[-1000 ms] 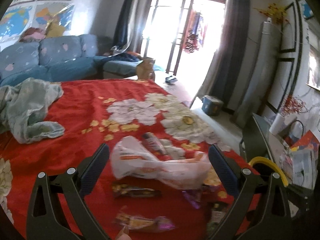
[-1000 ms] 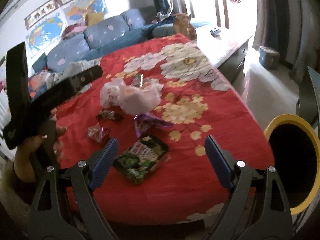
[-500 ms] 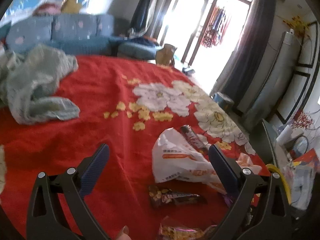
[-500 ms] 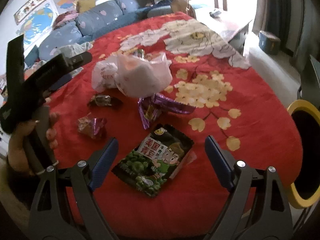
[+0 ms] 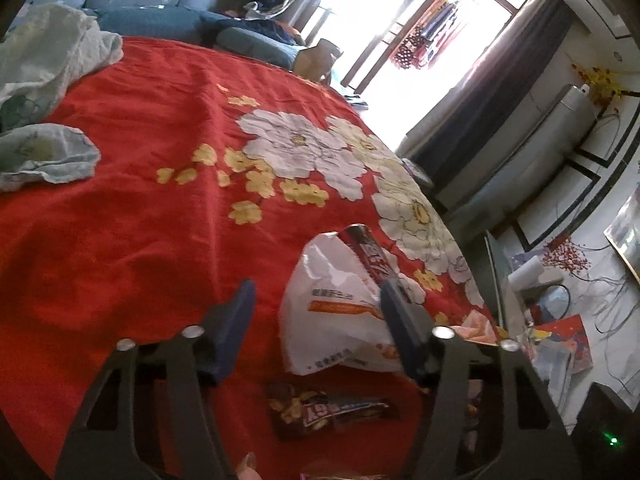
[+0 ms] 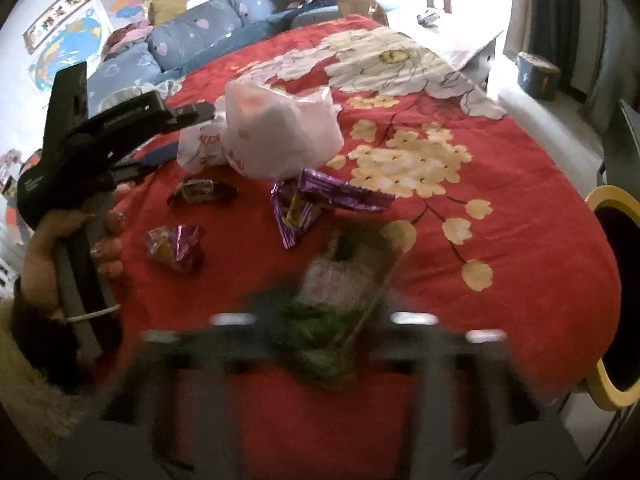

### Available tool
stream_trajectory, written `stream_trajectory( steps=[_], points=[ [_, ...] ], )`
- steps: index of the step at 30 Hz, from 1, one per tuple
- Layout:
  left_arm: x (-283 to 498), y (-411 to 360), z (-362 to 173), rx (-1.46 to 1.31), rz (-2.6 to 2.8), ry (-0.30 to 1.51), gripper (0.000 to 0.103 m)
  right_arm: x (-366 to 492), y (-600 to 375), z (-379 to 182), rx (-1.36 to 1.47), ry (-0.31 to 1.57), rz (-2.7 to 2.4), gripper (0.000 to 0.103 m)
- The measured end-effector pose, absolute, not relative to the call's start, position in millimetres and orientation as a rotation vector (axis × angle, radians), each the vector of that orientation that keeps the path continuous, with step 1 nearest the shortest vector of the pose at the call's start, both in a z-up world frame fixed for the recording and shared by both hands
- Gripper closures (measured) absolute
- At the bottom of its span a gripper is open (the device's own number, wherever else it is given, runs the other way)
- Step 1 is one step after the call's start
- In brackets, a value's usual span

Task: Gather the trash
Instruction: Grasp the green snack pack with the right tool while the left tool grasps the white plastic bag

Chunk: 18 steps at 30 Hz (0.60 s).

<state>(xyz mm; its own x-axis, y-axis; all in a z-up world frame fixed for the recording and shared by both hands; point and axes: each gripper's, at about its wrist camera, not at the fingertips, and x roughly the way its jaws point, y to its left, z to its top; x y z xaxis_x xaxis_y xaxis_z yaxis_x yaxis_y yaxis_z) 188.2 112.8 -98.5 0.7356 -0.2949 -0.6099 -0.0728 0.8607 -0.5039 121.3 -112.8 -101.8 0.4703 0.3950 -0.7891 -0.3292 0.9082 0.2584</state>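
While the right hand-held gripper (image 6: 320, 332) is closing on the green snack packet (image 6: 340, 292) at the near edge of the surface (image 6: 500, 184), its jaws are too blurred to show whether the pads already press the foil; the packet sits between them and has buckled upward, so contact looks likely. The left hand-held gripper (image 5: 316, 320) is also closing, about half apart. The white plastic bag (image 5: 332, 312) lies between its jaws, with the right jaw over the bag's right side and the left jaw apart from it, over bare red cloth.

The rest of the trash lies close together on the red flowered cloth: a dark wrapper (image 5: 328, 408) just near of the bag, a purple wrapper (image 6: 320, 200) and a crumpled foil wrapper (image 6: 176, 244) between the bag and the green packet, and a dark stick wrapper (image 5: 372, 256) at the bag's far side. A yellow-rimmed bin (image 6: 616, 296) stands off the right edge.

All of this should be very light and limp. The bag is thin film that will collapse and slide, so a bunched fold near its middle is a better hold than a loose edge. The green packet is crinkly foil, a little springy and slick; pinching across a flat seam or a folded corner should keep it from slipping out. Lifting too fast could shake either loose.
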Motion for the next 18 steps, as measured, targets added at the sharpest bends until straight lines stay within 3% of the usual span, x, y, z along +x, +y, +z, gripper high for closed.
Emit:
stream_trajectory(
  steps=[4, 5, 11, 18],
  points=[
    [188, 107, -97, -0.512, -0.138, 0.739, 0.068, 122, -114, -101, 0.067, 0.977, 0.456, 0.086],
    [187, 106, -96, -0.507, -0.136, 0.735, 0.077, 122, -114, -100, 0.07, 0.977, 0.458, 0.087],
    [177, 109, -84, -0.527, -0.141, 0.687, 0.09, 121, -121, -92, 0.098, 0.956, 0.479, 0.089],
    [158, 106, -50, -0.532, -0.166, 0.592, 0.093, 119, -126, -76, 0.111, 0.915, 0.503, 0.09]
  ],
)
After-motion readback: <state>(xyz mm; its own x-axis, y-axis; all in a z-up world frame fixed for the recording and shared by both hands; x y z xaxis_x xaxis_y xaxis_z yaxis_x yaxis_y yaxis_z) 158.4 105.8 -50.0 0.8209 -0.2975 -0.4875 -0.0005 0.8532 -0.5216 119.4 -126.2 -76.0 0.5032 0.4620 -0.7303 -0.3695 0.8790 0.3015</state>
